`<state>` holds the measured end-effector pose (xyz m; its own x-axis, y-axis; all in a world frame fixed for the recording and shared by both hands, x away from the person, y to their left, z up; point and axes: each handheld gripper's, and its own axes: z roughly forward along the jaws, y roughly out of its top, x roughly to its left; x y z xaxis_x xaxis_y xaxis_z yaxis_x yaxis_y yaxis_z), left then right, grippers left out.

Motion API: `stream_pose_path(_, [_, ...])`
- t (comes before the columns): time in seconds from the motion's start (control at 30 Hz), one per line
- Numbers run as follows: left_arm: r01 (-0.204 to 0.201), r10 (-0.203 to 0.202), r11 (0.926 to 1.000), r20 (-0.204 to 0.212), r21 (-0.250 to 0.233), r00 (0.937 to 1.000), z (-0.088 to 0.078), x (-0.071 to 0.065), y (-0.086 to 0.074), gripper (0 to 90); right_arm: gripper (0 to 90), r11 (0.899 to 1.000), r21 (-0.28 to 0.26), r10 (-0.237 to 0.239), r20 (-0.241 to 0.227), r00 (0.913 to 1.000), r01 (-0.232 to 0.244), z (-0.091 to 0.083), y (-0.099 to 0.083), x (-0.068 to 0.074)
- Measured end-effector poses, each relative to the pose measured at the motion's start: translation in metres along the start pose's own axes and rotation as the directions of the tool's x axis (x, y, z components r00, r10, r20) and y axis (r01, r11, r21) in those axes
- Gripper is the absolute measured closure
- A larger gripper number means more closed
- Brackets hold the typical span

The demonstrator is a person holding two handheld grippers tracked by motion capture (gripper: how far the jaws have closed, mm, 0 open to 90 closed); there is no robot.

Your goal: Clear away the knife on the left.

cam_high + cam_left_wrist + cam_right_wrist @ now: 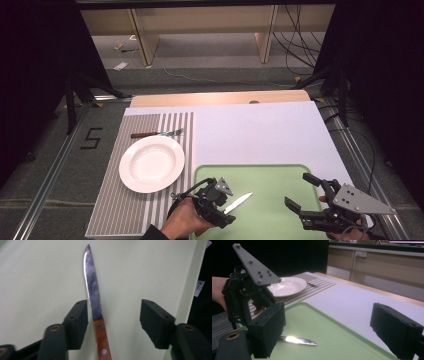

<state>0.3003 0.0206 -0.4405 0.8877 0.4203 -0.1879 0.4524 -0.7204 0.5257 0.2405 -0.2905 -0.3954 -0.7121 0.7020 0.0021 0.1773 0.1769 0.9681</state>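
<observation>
Done: knife lies on green tray
Left gripper: jaws spread, knife free between them
Right gripper: jaws apart, empty
Left: knife to plate

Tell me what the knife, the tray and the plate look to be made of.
Knife: bright metal blade with a glare streak, probably steel; reddish-brown handle with pale rivets, likely wood. Tray: matte pale green with a raised rounded rim, probably plastic. Plate: glossy white with soft highlights, ceramic or melamine; the look leaves that open.
</observation>
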Motion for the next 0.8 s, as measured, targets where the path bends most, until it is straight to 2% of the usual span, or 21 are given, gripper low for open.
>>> stream_pose_path(0.03, [-0.022,0.022,0.9997,-0.005,0.011,0.9997,0.001,0.000,0.000,47.7,13.8,1.000,-0.001,0.000,0.000,1.0000,0.000,0.000,0.000,0.000])
stream_pose_path(0.13, [-0.041,0.041,0.9987,0.003,0.030,0.9992,0.004,-0.002,0.001,58.3,13.9,1.000,0.000,0.000,0.001,1.0000,0.000,0.000,0.000,0.000])
stream_pose_path(0.43, [-0.064,0.062,0.9952,0.032,0.073,0.9976,0.015,-0.005,0.005,80.5,13.9,1.000,0.003,-0.001,0.000,1.0000,0.001,0.000,0.000,0.000])
stream_pose_path(0.6, [-0.076,0.073,0.9921,0.035,0.100,0.9967,0.020,-0.006,0.006,88.8,13.8,1.000,0.000,-0.002,-0.001,1.0000,0.002,0.000,0.000,0.000])
stream_pose_path(0.8, [-0.065,0.060,0.9916,0.039,0.112,0.9974,0.024,-0.003,0.005,89.7,13.9,1.000,-0.001,-0.003,-0.003,1.0000,0.003,0.000,0.000,0.001])
